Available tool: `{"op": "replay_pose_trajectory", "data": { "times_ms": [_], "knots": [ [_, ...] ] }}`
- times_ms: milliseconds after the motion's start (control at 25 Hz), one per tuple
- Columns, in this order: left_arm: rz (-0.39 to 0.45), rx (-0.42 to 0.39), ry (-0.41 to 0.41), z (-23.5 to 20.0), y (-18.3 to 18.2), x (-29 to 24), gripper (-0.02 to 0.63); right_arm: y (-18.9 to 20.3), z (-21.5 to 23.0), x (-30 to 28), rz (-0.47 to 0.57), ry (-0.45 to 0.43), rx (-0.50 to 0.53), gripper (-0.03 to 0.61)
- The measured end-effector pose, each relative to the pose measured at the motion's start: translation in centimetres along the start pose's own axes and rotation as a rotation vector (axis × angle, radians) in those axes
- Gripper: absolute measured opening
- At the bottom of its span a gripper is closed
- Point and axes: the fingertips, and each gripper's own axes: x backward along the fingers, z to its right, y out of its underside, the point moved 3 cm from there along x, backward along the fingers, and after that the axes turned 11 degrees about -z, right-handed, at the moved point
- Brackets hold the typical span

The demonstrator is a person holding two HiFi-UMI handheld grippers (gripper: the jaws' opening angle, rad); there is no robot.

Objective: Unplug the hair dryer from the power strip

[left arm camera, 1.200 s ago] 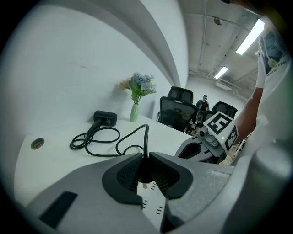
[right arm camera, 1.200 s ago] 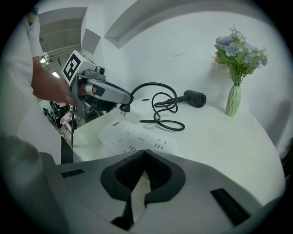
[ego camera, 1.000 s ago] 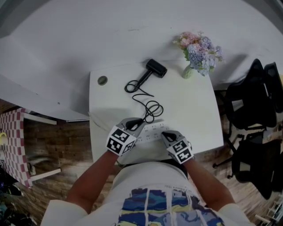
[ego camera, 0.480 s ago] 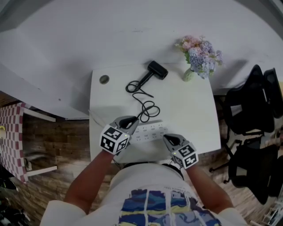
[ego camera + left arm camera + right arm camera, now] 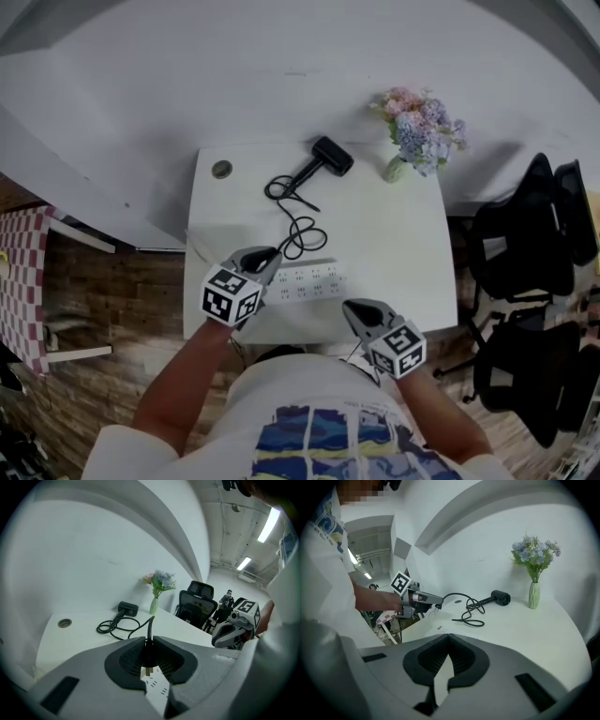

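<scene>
Now my left gripper clamps the plug, prongs clear of the power strip; my right gripper is closed, empty.

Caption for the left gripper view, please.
Left tool grips the plug, prongs bared above the strip; the cord leads to the dryer.

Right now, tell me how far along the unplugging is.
Done, it seems: the plug shows its pins clear above the power strip. In hand: the left tongs are shut on that plug, its cord running back to the hair dryer. The right tongs are shut, empty and apart from the strip. Left: probably just setting the plug down on the table.
</scene>
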Motion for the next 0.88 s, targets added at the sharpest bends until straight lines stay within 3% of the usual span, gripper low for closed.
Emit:
{"op": "replay_pose_trajectory", "data": {
  "times_ms": [880],
  "knots": [
    [0.014, 0.057, -0.068, 1.3, 0.7, 1.2, 0.051, -1.4, -3.7, 6.5, 0.102, -0.061, 0.058, -0.003]
  ]
}}
